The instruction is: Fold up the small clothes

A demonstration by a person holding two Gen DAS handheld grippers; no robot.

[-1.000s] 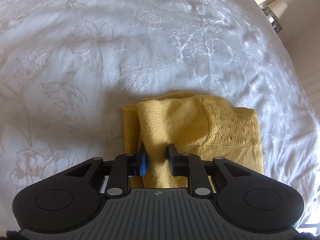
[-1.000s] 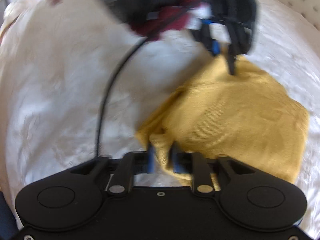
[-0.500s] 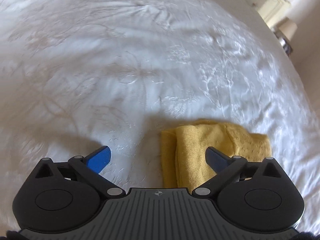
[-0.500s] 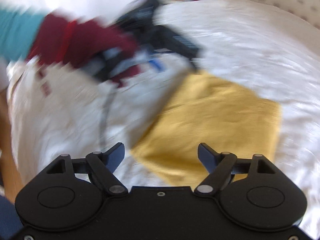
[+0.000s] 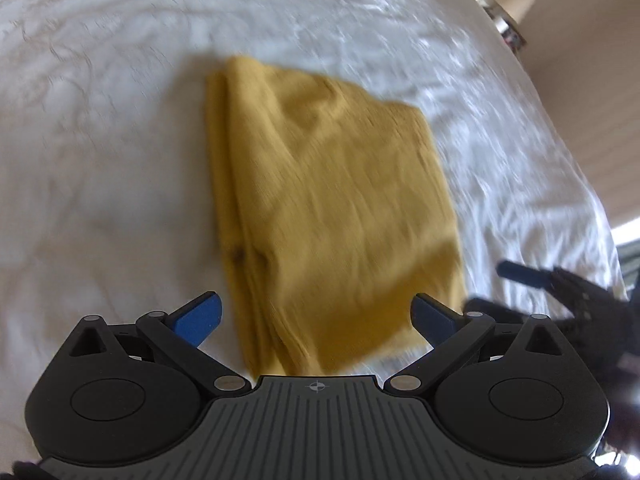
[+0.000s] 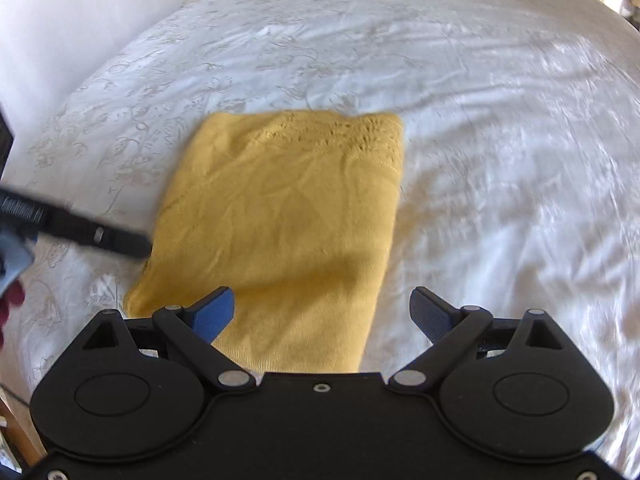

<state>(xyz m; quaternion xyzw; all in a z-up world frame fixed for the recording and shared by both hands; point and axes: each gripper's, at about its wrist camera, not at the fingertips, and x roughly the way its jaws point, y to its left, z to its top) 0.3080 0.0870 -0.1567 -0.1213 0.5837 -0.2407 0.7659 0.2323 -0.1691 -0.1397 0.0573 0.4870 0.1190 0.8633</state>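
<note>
Lying folded mid-bed, the yellow knit (image 5: 328, 208) shows its patterned edge only rightward; left gripper (image 5: 316, 316) and right gripper (image 6: 322, 312) just spread, holding nothing

Garment (image 6: 288, 216) is showing mustard yellow, w/ a raised knit pattern along its far edge. Bedspread (image 6: 460, 60) is showing white w/ pale beige embroidered flowers, esp. far left. Left gripper (image 5: 316, 316) and right gripper (image 6: 322, 314) are showing black bodies w/ blue pads (image 6: 212, 314). Far wall (image 5: 580, 80) is looking beige.
</note>
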